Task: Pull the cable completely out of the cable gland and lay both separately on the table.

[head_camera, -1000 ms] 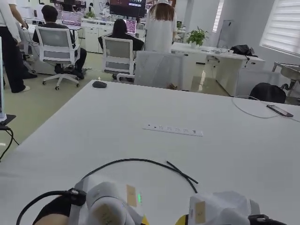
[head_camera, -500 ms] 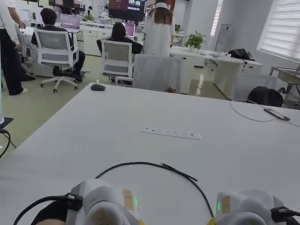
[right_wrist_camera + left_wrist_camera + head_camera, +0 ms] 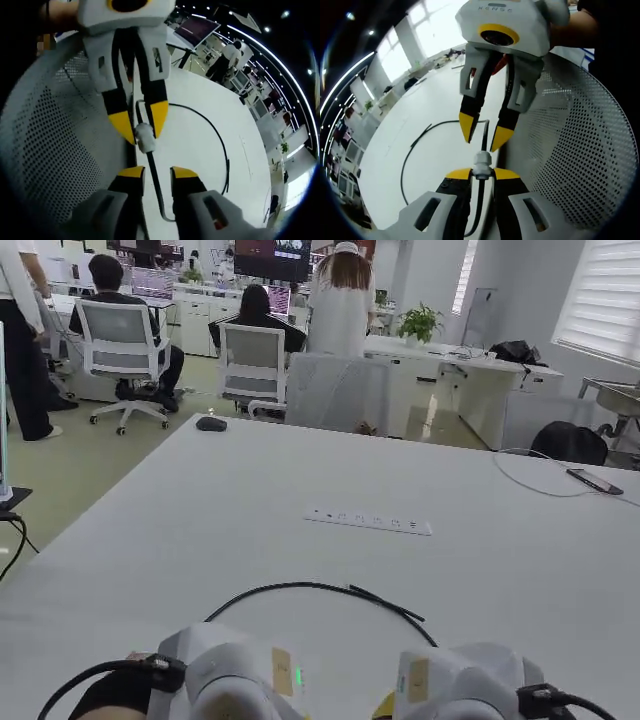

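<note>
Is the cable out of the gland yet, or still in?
Still in: the cable runs into the cable gland, clamped in the left gripper, and emerges behind it between the jaws.

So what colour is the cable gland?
The cable gland is white, clearest in the left gripper view.

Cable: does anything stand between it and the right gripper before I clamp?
Nothing visible does. The cable runs free between the open jaws of the right gripper, just beyond the gland, which the left gripper clamps.
</note>
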### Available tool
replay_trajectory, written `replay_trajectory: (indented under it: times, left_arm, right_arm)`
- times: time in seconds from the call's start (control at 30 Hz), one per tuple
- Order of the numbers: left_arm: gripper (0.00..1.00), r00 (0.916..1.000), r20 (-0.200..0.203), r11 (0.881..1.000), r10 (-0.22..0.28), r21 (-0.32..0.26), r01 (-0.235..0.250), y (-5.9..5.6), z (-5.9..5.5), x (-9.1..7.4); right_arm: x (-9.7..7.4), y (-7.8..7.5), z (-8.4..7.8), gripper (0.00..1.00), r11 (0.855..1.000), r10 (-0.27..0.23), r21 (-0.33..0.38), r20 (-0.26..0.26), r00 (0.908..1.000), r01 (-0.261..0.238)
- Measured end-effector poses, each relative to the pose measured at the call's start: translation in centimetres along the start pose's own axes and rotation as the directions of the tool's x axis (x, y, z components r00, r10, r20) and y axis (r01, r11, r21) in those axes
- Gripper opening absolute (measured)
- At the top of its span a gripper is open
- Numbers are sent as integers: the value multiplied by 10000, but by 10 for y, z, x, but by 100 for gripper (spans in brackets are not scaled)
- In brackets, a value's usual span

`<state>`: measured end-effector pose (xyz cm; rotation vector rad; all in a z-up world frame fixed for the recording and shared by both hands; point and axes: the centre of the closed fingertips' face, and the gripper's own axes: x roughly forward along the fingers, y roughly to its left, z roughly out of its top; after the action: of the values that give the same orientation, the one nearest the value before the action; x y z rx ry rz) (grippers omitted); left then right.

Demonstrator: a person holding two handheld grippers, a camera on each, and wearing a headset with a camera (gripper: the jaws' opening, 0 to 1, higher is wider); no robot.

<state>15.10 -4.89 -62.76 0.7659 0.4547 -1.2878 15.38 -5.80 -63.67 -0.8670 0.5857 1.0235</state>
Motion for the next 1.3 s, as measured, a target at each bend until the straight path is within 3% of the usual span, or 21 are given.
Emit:
replay_trajectory:
  times: [0.07, 0.2, 0.47, 0.67, 0.97, 1.2, 1.3]
  left_arm:
    - [16, 10000, -35, 10000, -47, 15, 47, -1, 0, 0]
    - [16, 9999, 18, 9999, -137, 69, 137, -3, 1, 1]
    - [16, 10000, -90, 10000, -35, 44, 35, -2, -1, 0]
    - [16, 9999, -129, 10000, 82, 13, -82, 1, -2, -1]
    - [16, 9998, -193, 9999, 103, -29, -103, 1, -4, 0]
    - [16, 9998, -155, 9999, 120, -81, -121, 1, -3, 0]
    - [16, 9994, -311, 9999, 131, 54, -129, 1, -6, 0]
  right_arm:
    - [2, 5, 5, 18, 9994, 37, -332, 45, 10000, -36]
    - [5, 5, -3, 4, 9966, 12, -824, -294, 9996, -36]
    - [-1, 2, -14, 4, 9993, 147, -325, -384, 9992, -159]
    - [-10, -5, -39, 4, 9998, 150, -107, -856, 9962, -160]
    - [-19, -12, -84, 4, 9991, 297, 368, -2044, 9784, -226]
    - [-24, -14, -117, 7, 9976, 463, 631, -3198, 9464, -275]
    - [-20, -10, -101, 23, 9945, 505, 1018, -2706, 9614, -236]
